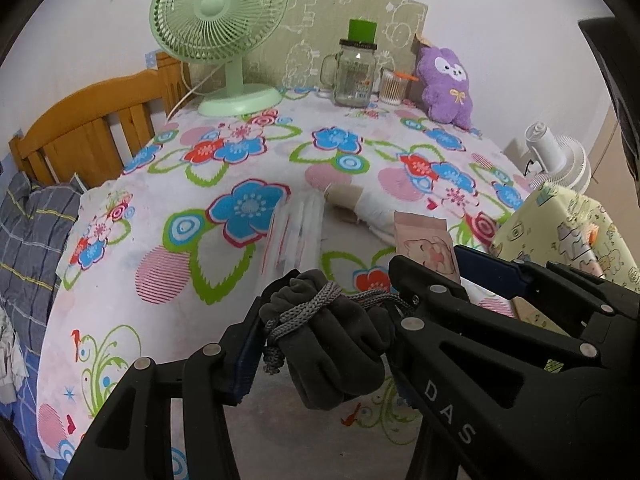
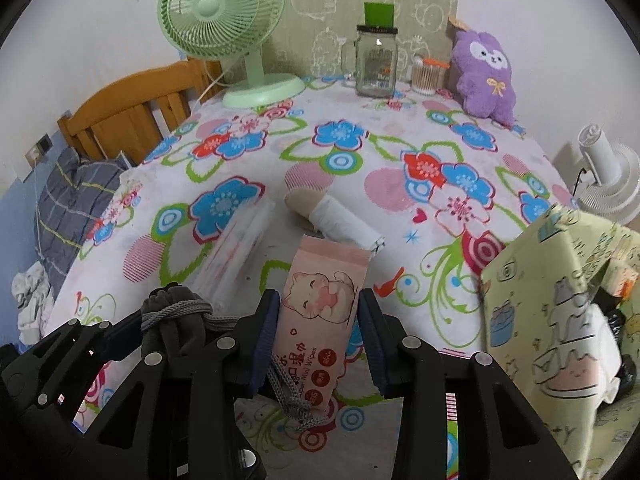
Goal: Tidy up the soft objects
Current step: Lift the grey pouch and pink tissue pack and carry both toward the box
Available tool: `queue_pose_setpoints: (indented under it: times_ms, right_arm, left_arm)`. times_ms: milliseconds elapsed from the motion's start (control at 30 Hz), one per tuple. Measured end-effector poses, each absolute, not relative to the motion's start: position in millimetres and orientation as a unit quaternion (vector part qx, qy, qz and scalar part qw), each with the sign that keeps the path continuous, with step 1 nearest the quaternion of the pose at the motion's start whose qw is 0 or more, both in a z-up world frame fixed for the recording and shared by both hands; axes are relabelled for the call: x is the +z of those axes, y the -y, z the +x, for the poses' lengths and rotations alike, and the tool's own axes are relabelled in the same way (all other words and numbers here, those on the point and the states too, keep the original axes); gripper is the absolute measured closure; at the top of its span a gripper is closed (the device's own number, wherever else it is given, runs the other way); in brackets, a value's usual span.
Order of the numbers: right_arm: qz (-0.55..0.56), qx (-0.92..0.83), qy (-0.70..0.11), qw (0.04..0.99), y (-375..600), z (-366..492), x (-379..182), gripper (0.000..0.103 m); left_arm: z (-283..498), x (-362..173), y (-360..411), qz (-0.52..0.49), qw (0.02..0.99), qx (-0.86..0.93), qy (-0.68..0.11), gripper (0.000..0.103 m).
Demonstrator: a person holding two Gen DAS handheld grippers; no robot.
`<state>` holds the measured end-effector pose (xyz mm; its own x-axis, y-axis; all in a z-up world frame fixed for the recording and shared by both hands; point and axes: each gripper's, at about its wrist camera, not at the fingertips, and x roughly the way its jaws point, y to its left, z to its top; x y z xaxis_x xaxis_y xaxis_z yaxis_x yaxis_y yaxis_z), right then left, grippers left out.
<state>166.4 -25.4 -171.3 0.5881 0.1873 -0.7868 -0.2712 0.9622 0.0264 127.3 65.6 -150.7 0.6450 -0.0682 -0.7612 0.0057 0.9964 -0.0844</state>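
My left gripper (image 1: pixel 328 320) is shut on a dark grey drawstring pouch (image 1: pixel 332 344) tied with a grey cord, held above the flowered tablecloth (image 1: pixel 240 160). The pouch also shows at the lower left of the right wrist view (image 2: pixel 168 320). My right gripper (image 2: pixel 318 320) is shut on a pink pack of wet wipes (image 2: pixel 320 312) with a cat drawing; the pack shows in the left wrist view (image 1: pixel 426 244). A rolled beige and white cloth (image 2: pixel 336 216) and a clear packet of white pads (image 2: pixel 236 252) lie on the table ahead.
A yellow patterned box (image 2: pixel 560 312) stands open at the right. At the back are a green fan (image 2: pixel 224 16), a glass jar (image 2: pixel 374 64), a cotton swab cup (image 2: pixel 428 74) and a purple plush (image 2: pixel 486 72). A white fan (image 2: pixel 608 176) stands beyond the right edge.
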Motion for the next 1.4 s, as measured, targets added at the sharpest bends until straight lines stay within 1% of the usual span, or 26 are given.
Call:
queue_pose_setpoints:
  times_ms: [800,1400]
  right_arm:
    - [-0.043,0.127,-0.369,0.92,45.1,145.2,-109.1,0.06]
    - [-0.031,0.127,-0.334,0.933,74.0,130.9,-78.3,0.06]
  left_arm:
    - [112.6,-96.4,-46.8,-0.028,0.932,-0.021,-0.36,0.047]
    - [101.4,-68.1,-18.4,-0.018,0.944,-0.025,-0.329,0.047]
